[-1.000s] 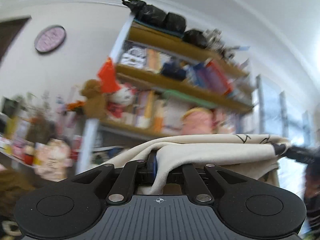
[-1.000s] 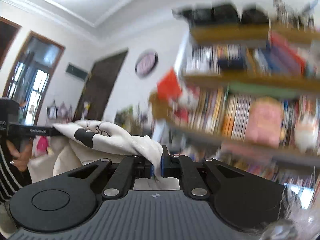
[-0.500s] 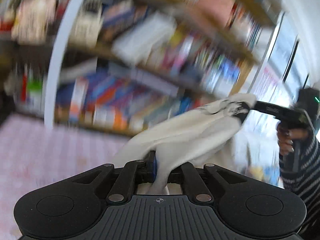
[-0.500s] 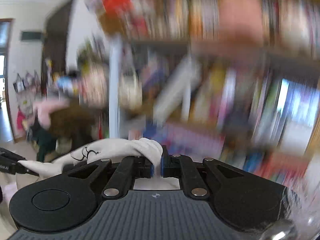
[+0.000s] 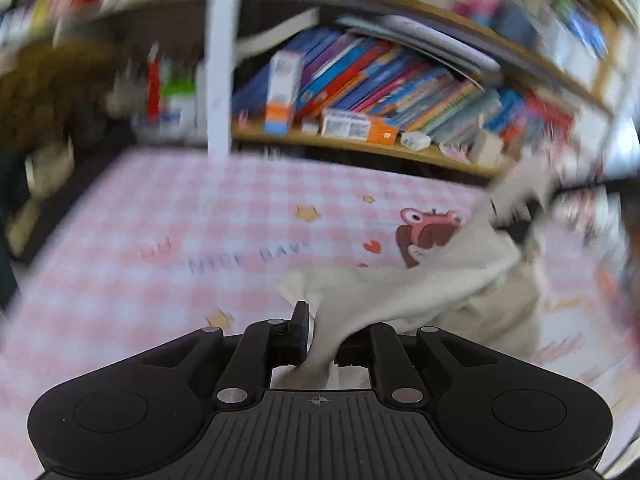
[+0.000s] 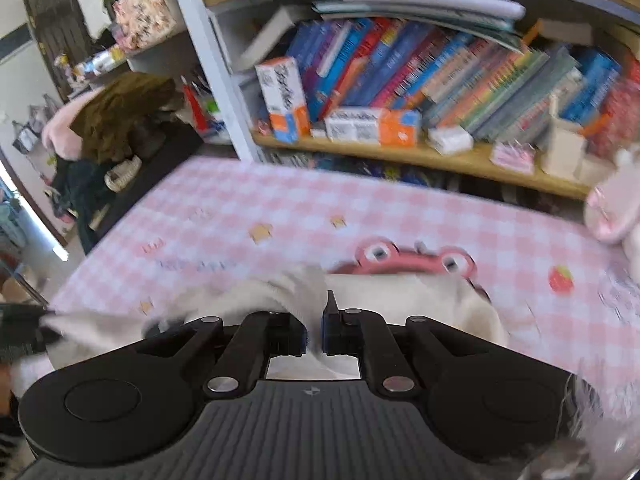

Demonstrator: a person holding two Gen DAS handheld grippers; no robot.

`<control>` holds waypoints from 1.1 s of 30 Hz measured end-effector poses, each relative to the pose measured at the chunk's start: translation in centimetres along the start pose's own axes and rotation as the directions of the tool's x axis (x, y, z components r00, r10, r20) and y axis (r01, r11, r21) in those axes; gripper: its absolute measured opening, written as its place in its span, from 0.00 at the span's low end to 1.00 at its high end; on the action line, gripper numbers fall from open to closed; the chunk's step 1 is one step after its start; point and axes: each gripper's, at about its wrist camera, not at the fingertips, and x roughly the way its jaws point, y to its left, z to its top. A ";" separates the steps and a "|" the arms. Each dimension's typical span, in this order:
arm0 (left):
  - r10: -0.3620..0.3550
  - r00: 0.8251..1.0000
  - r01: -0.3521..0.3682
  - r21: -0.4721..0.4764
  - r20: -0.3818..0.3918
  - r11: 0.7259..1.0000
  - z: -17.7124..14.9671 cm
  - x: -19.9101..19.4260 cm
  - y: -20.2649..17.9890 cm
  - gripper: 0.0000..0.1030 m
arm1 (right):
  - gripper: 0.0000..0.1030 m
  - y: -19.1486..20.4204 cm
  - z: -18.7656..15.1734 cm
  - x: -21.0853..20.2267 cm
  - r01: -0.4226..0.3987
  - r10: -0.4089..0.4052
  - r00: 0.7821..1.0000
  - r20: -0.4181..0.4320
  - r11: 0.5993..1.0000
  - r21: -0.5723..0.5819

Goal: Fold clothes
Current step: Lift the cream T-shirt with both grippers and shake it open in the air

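Note:
A cream-white garment hangs stretched between my two grippers, low over a pink checked tablecloth. My left gripper is shut on one corner of it. My right gripper is shut on another corner of the garment, which bunches in front of the fingers. The far end of the cloth in the left wrist view is blurred where the other gripper holds it. The cloth's lower part rests on or near the table.
A bookshelf full of colourful books stands behind the table, with a white post. The tablecloth carries a pink frog print. A pink plush sits at the right. Clutter lies left of the table.
Both grippers have swung down from pointing at the upper shelves and ceiling to pointing at the table. The garment came down with them and now hangs just above the tablecloth.

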 end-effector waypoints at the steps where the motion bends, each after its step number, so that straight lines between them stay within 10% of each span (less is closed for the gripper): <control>1: 0.028 0.999 -0.029 0.066 0.017 0.997 -0.2 -0.3 -0.9 0.12 | 0.08 0.1 0.9 0.5 -0.001 0.001 1.000 -0.004 1.000 -0.011; 5: 0.043 0.998 -0.045 0.029 0.041 0.999 -0.4 -1.5 -0.8 0.05 | 0.18 0.8 2.9 2.1 0.009 -0.010 1.000 -0.012 0.995 -0.098; 7: 0.041 0.996 -0.026 -0.178 0.079 0.984 -0.6 -2.4 2.1 0.04 | 0.46 1.3 2.6 2.0 -0.011 0.007 1.000 -0.017 0.973 -0.233; 10: 0.037 0.990 0.017 -0.371 0.139 0.928 -0.5 -4.1 5.8 0.04 | 0.63 2.0 0.8 0.4 -0.064 0.058 0.998 -0.028 0.868 -0.493; 12: 0.077 0.990 -0.032 -0.331 0.122 0.943 0.1 -4.7 6.1 0.04 | 0.66 2.3 -1.1 0.3 -0.068 0.042 0.998 -0.056 0.788 -0.612; 21: 0.126 0.978 -0.076 -0.273 0.167 0.959 1.8 -6.4 5.5 0.04 | 0.54 5.1 -6.7 4.6 0.071 -0.106 0.994 0.027 0.435 -0.898; 27: 0.141 0.976 -0.091 -0.284 0.164 0.955 2.0 -6.7 5.2 0.04 | 0.51 6.2 -8.5 10.1 -0.018 -0.157 0.986 -0.053 0.219 -0.976; 30: 0.142 0.976 -0.090 -0.291 0.164 0.952 2.0 -7.2 5.4 0.04 | 0.49 6.5 -9.5 11.7 -0.083 -0.154 0.982 -0.110 0.172 -0.982; 33: 0.132 0.976 -0.078 -0.286 0.175 0.955 2.1 -8.0 5.3 0.04 | 0.35 6.9 -9.4 12.5 -0.091 -0.117 0.986 -0.121 0.236 -0.968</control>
